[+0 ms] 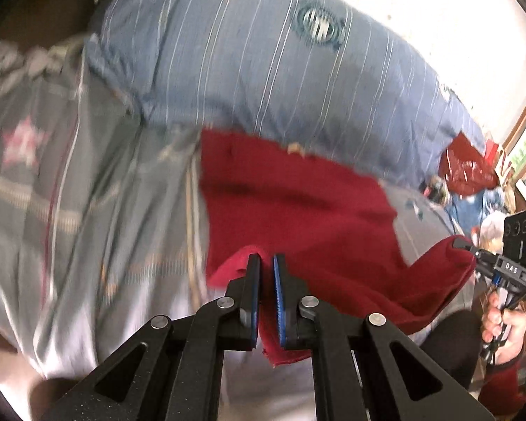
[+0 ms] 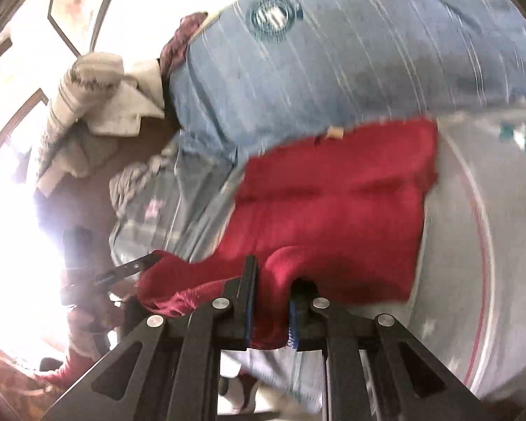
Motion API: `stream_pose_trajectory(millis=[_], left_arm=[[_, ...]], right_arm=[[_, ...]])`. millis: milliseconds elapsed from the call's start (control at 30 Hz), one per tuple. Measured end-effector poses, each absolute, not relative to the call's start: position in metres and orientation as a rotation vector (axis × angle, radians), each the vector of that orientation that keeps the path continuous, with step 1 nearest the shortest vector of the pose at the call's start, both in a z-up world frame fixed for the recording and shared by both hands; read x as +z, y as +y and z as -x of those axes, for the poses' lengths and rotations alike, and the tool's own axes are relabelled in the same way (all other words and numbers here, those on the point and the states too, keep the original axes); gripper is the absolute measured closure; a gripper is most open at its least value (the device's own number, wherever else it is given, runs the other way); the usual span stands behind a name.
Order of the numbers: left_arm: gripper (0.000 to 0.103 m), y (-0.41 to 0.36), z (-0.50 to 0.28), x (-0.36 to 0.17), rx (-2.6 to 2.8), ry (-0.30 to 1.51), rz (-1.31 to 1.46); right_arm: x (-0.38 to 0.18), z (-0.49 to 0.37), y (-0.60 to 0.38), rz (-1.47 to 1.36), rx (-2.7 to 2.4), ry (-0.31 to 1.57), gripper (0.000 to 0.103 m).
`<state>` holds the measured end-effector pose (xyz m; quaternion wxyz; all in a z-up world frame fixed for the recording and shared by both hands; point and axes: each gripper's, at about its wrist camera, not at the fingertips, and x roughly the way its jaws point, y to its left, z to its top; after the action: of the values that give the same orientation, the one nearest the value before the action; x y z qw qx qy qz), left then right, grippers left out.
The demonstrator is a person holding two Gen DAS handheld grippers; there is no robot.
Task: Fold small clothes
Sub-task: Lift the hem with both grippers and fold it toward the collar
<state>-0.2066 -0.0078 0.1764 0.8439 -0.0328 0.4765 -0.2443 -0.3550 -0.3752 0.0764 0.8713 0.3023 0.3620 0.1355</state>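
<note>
Here we see the red cloth (image 1: 298,210) spread over a grey patterned bedsheet (image 1: 70,210), its far edge lying against a blue striped pillow (image 1: 245,52). Our left gripper (image 1: 267,263) is clamped on the near edge of the red cloth, fabric pinched between the blue pads and hanging below them. Our right gripper (image 2: 273,273) is likewise clenched on a bunched fold of the same cloth's near edge, lifted off the sheet. In the left wrist view the right gripper (image 1: 463,244) shows at the right side, biting a raised corner of the cloth, with the right hand (image 1: 501,322) on its handle. A beige tag (image 2: 334,132) sits at the cloth's far edge. White and grey clothes (image 2: 98,105) are piled far left, beside the pillow. Both views are motion-blurred.
</note>
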Motion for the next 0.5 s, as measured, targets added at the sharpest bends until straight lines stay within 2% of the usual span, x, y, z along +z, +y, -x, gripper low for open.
stream_pose_trajectory(millis=[233,500], left_arm=[[0.097,-0.053,0.14,0.174,-0.464,0.952,0.08],[0.097,-0.096,0.049,0.101,-0.366,1.029,0.099]], right_arm=[[0.084,0.295,-0.402,-0.631,0.174,0.711,0.09],[0.051,0.219,-0.441,-0.645,0.065,0.769,0.09]])
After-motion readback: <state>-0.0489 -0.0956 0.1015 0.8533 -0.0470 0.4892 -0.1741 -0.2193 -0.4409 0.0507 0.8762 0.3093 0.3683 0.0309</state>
